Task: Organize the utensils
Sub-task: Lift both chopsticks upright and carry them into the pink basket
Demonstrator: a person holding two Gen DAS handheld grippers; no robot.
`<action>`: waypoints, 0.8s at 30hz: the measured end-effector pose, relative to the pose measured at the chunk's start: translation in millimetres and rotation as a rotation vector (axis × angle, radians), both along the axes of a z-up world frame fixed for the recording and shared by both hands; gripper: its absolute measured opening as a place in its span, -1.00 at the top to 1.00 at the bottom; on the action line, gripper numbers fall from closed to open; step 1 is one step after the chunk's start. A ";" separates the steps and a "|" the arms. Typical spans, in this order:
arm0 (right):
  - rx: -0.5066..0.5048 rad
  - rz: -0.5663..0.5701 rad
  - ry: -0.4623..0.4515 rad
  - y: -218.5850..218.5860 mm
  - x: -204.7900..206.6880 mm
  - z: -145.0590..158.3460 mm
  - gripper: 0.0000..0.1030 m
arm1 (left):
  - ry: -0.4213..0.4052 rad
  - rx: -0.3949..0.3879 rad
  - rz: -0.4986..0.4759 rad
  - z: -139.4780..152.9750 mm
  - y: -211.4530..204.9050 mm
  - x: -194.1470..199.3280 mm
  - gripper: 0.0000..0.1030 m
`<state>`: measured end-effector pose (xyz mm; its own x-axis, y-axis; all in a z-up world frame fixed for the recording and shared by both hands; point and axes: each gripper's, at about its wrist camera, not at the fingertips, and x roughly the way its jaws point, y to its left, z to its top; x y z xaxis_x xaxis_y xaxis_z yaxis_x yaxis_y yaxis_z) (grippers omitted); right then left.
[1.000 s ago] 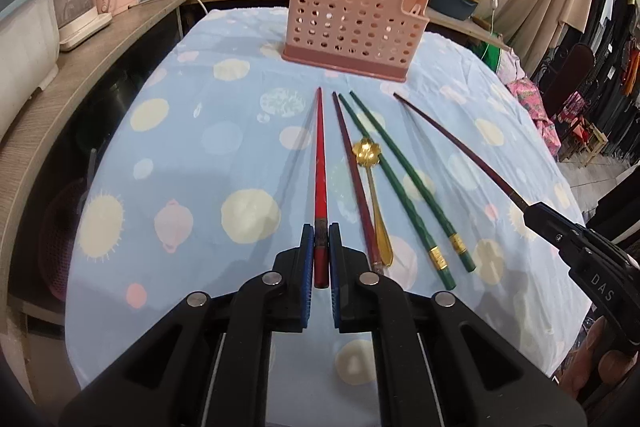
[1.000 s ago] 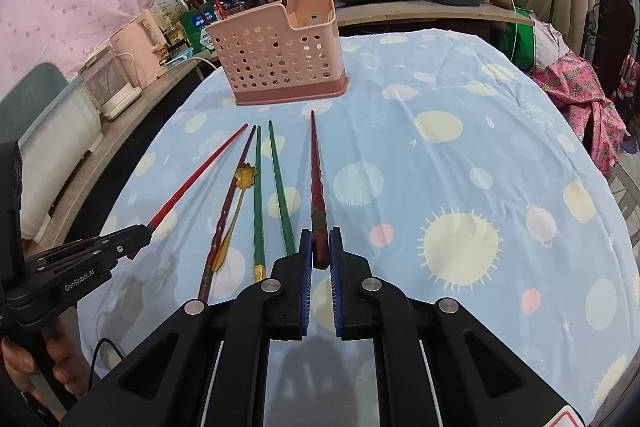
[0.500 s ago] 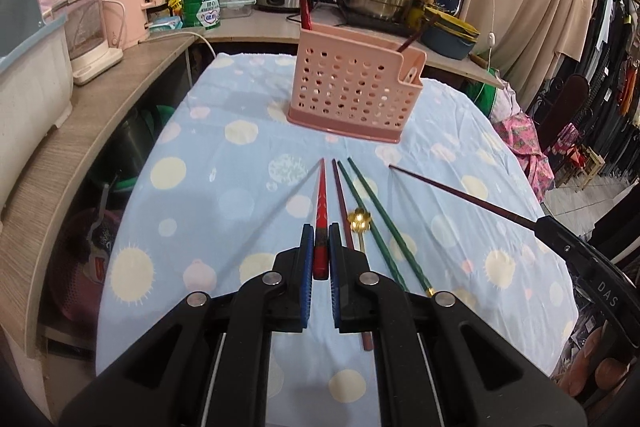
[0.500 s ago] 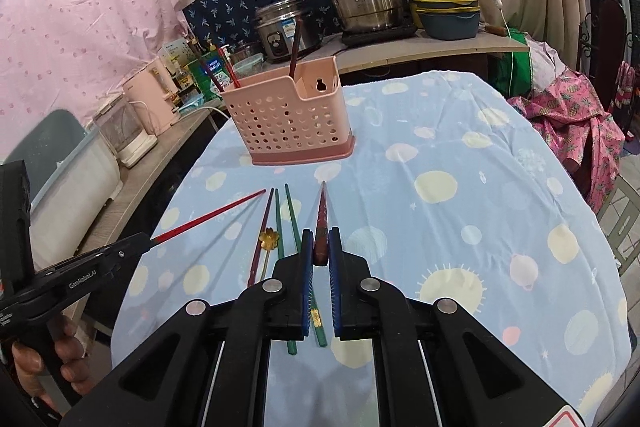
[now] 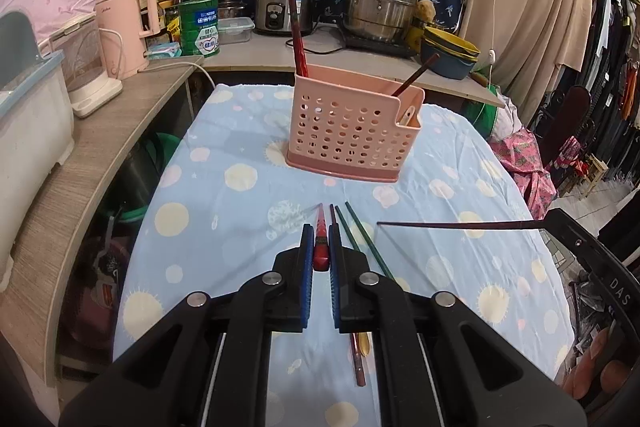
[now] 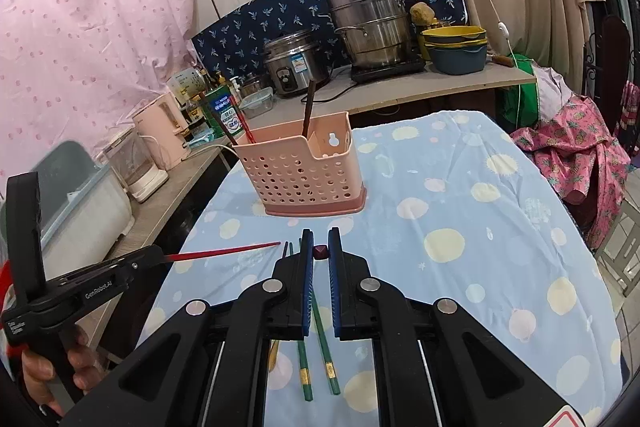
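I am holding a red chopstick in my closed left jaws and, probably, a dark one in my right; I should be tipping both points down over the pink basket at the bench's far edge.

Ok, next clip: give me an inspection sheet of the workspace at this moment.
Surface: table under a blue dotted cloth.
Job's things: pink holder upright with utensils inside; green chopsticks, a dark chopstick and a gold spoon lie on the cloth.
Clutter: nothing seen on the table.
Grippers: left gripper shut on red chopstick; right gripper shut on maroon chopstick.
Cables: white cord on the counter.
Surroundings: rice cooker, steamer pot, kettle, hanging clothes.
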<state>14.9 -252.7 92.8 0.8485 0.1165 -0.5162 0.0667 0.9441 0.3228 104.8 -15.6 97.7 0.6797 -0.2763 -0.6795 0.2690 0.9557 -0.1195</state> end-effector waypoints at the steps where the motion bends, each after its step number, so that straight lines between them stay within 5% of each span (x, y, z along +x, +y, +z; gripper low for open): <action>1: 0.000 -0.001 -0.003 -0.5 1.1 1.7 0.86 | -0.003 0.000 0.000 1.7 -0.4 1.6 0.86; 24: 0.021 -0.051 -0.198 -24.8 73.0 77.0 0.86 | -0.170 -0.097 -0.002 93.9 -8.8 72.4 0.86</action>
<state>87.9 -277.5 169.8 0.9382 0.0799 -0.3368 0.0476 0.9340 0.3541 177.3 -24.3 191.5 0.7820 -0.3360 -0.5249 0.2947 0.9415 -0.1636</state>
